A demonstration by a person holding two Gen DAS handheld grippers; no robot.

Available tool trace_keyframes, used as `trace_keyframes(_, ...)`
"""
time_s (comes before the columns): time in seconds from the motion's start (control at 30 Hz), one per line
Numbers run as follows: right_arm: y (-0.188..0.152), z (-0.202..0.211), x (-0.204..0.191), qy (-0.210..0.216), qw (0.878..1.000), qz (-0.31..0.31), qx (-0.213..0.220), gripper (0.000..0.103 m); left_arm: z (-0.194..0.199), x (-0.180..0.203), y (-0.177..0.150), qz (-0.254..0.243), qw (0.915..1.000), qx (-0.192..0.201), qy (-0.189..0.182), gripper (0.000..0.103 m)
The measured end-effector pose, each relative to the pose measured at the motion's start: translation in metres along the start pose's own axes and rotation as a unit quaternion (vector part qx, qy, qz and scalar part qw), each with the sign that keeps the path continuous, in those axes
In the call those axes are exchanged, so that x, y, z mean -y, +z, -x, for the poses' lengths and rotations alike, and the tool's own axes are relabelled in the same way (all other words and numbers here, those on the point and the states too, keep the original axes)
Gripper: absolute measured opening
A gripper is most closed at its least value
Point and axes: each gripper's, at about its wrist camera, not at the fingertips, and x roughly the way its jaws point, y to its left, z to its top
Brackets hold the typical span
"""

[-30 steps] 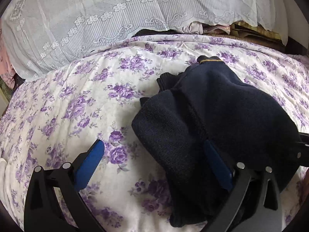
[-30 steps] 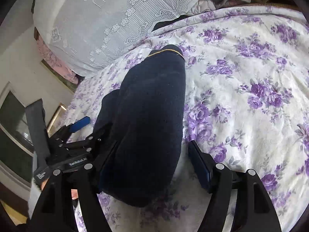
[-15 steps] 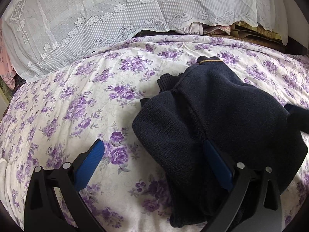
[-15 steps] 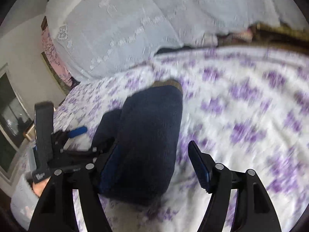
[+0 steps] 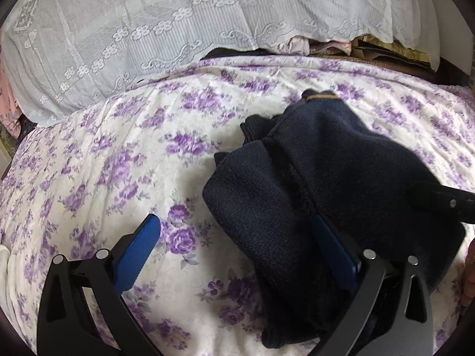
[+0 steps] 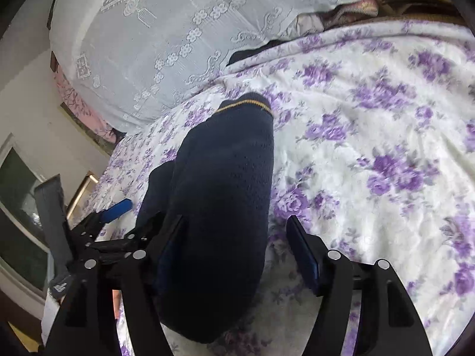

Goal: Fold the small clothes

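Observation:
A folded dark navy knit garment (image 5: 326, 178) with a thin gold band at its far end lies on the purple-flowered bedspread (image 5: 148, 163). My left gripper (image 5: 237, 243) is open, its right blue pad under the garment's near edge, its left pad over bare bedspread. In the right wrist view the garment (image 6: 222, 192) lies between the fingers of my open right gripper (image 6: 234, 246), its near end draped over the left finger. The left gripper (image 6: 112, 210) shows at that view's left edge.
A white lace cover (image 5: 178, 23) drapes over a pile at the head of the bed. Stacked fabrics (image 5: 356, 47) sit at the back right. A wall and a window frame (image 6: 17, 207) lie left of the bed.
The right gripper swung briefly and returned to nearly the same pose over the garment. The left gripper and the garment have hardly moved.

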Motion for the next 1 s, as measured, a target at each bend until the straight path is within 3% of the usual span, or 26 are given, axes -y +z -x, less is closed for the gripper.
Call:
trace_keyframes(0.1, 0.009, 0.011, -0.017, -0.020, 0.999, 0.038, 0.031, 0.068, 0.011, -0.007, 0.012, 0.017, 0.9996, 0.019, -0.010, 0.099)
trace_keyframes(0.17, 0.019, 0.006, -0.022, -0.033, 0.998, 0.051, 0.033, 0.068, 0.005, -0.012, 0.027, 0.032, 0.9992, 0.021, 0.004, 0.099)
trace_keyframes(0.3, 0.026, -0.022, -0.020, -0.053, 0.998, 0.045, 0.006, 0.068, -0.037, -0.019, 0.035, 0.054, 0.9976, -0.035, 0.026, 0.099)
trace_keyframes(0.33, 0.022, -0.030, -0.013, -0.043, 0.998, 0.037, -0.002, 0.068, -0.052, -0.019, 0.028, 0.063, 0.9966, -0.051, 0.015, 0.099)
trace_keyframes(0.43, 0.019, -0.036, 0.013, 0.013, 0.999, -0.033, -0.023, 0.074, -0.050, -0.020, 0.023, 0.070, 0.9968, -0.037, 0.012, 0.099)
trace_keyframes(0.5, 0.017, -0.033, 0.018, 0.033, 0.998, -0.042, -0.024, 0.075, -0.045, -0.018, 0.021, 0.064, 0.9974, -0.033, 0.008, 0.099)
trace_keyframes(0.6, 0.013, -0.026, 0.018, 0.043, 0.998, -0.045, -0.023, 0.079, -0.032, -0.026, 0.015, 0.078, 0.9954, -0.036, -0.044, 0.098)
trace_keyframes(0.67, 0.011, -0.022, 0.021, 0.052, 0.997, -0.047, -0.023, 0.080, -0.023, -0.035, 0.010, 0.102, 0.9895, -0.036, -0.096, 0.098)
trace_keyframes(0.73, 0.009, -0.018, 0.025, 0.057, 0.997, -0.056, -0.022, 0.080, -0.016, -0.040, 0.005, 0.118, 0.9842, -0.037, -0.127, 0.098)
trace_keyframes(0.9, 0.004, 0.012, 0.019, 0.038, 0.998, -0.051, 0.013, 0.080, 0.005, -0.036, 0.001, 0.126, 0.9801, -0.014, -0.153, 0.098)
trace_keyframes(1.0, -0.005, 0.028, 0.006, 0.027, 0.999, -0.011, 0.017, 0.080, 0.017, -0.023, -0.007, 0.101, 0.9843, -0.020, -0.144, 0.098)
